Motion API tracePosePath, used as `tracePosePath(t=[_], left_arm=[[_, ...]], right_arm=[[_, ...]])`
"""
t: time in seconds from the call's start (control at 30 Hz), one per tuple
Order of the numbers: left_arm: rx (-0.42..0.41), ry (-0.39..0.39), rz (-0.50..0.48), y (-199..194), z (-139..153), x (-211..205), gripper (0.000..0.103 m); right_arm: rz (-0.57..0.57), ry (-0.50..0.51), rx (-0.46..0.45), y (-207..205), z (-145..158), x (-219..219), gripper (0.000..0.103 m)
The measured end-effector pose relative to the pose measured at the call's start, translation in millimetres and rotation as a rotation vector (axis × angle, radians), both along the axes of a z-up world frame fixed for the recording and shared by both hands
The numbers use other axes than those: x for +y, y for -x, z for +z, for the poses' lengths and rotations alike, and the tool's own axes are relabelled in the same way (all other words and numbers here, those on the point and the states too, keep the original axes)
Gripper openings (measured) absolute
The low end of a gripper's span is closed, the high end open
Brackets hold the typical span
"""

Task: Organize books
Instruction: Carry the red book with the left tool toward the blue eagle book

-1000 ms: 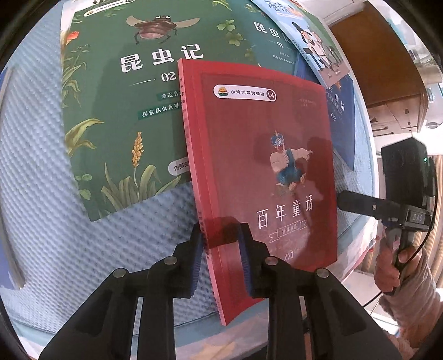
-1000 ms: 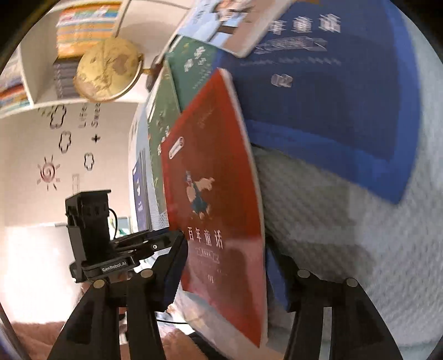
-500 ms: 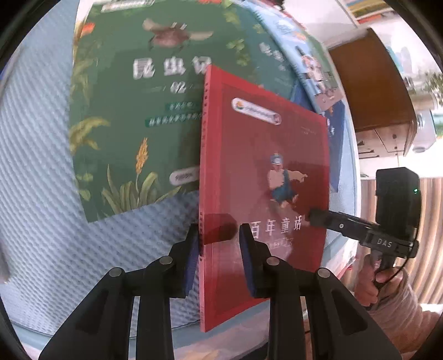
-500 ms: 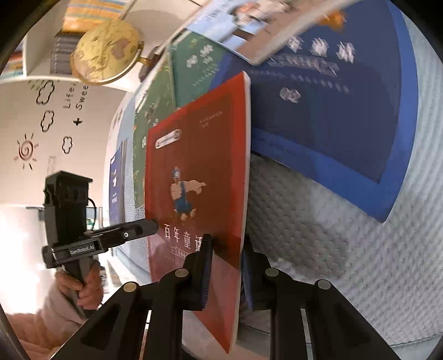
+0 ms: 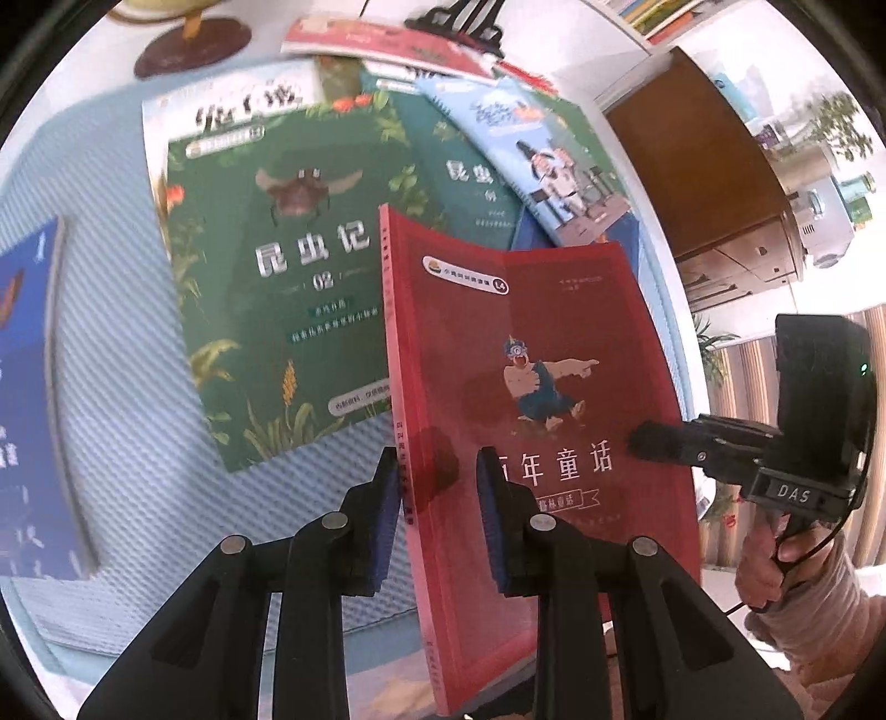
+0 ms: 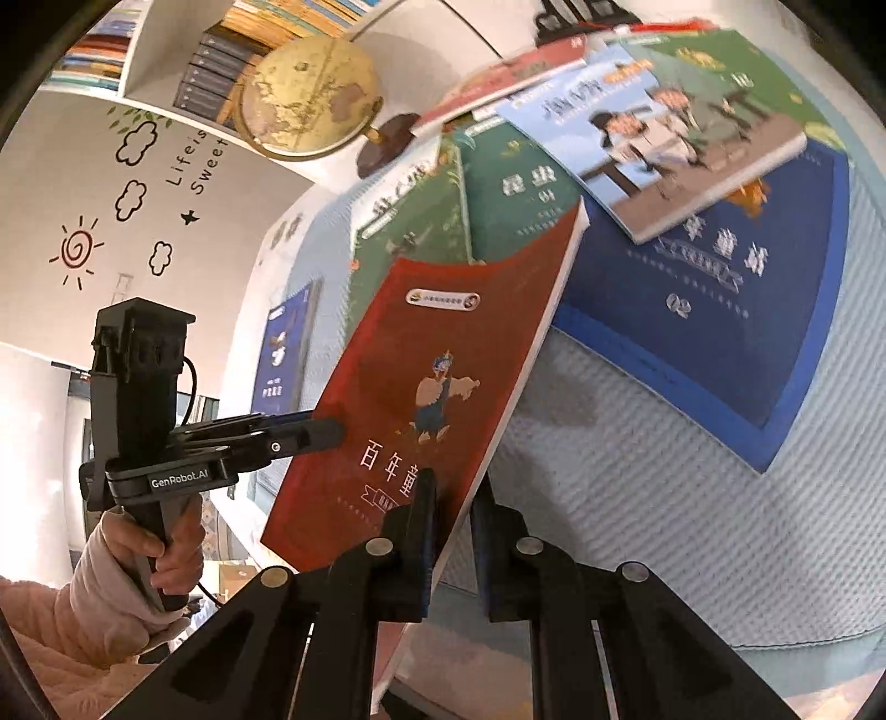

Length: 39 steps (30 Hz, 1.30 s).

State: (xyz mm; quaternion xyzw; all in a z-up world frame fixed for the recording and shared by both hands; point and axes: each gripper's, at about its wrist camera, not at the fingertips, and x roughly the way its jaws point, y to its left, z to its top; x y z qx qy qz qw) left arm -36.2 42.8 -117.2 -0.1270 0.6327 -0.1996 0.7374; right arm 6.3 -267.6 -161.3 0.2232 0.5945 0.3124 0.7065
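Note:
A red book (image 5: 531,399) with a cartoon man on its cover is lifted off the blue mat, tilted up. My left gripper (image 5: 437,476) is shut on its spine edge near the lower corner. My right gripper (image 6: 451,498) is shut on the opposite long edge; it also shows in the left wrist view (image 5: 653,437) at the book's right side. The book also shows in the right wrist view (image 6: 421,387), with the left gripper (image 6: 326,432) pinching its left edge. Behind lie a green insect book (image 5: 277,266), a second green book (image 5: 470,183), a light-blue book (image 5: 554,177) and a dark blue book (image 6: 720,310).
Another blue book (image 5: 22,387) lies at the mat's left. A globe (image 6: 315,99) stands at the table's back, with red booklets (image 5: 382,44) and a black stand (image 5: 465,16) beside it. A wooden cabinet (image 5: 698,183) is beyond the table's right edge. Wall shelves (image 6: 221,55) hold books.
The red book has been raised and tilted further off the mat. My right gripper closed on its right edge a second ago and still holds it; the left grip is unchanged.

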Motion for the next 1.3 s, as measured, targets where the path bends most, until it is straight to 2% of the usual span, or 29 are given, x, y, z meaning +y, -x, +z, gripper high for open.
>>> tracePosePath(t=[0.27,0.43,0.67,1.1,1.3], left_arm=[[-0.037,0.044,0.048,1,21,23,0.023],[-0.07,0.028,0.064,-1,30,37,0.023],[-0.113,0.014,0.12,0,44,81,0.023],[-0.114,-0.008,0.234,11,42,183,0.023],[-0.105,-0.024,0.291,13,34,229,0.023]], right_arm=[[0.013,0.006,-0.068,-8,34,20,0.012],[0.04,0.006,-0.105,-14,53,44,0.012],[0.082,-0.003,-0.145,-22,73,82,0.012],[0.185,-0.014,-0.156,-41,78,190,0.012],[0.243,-0.015,-0.148,-51,70,243,0.012]])
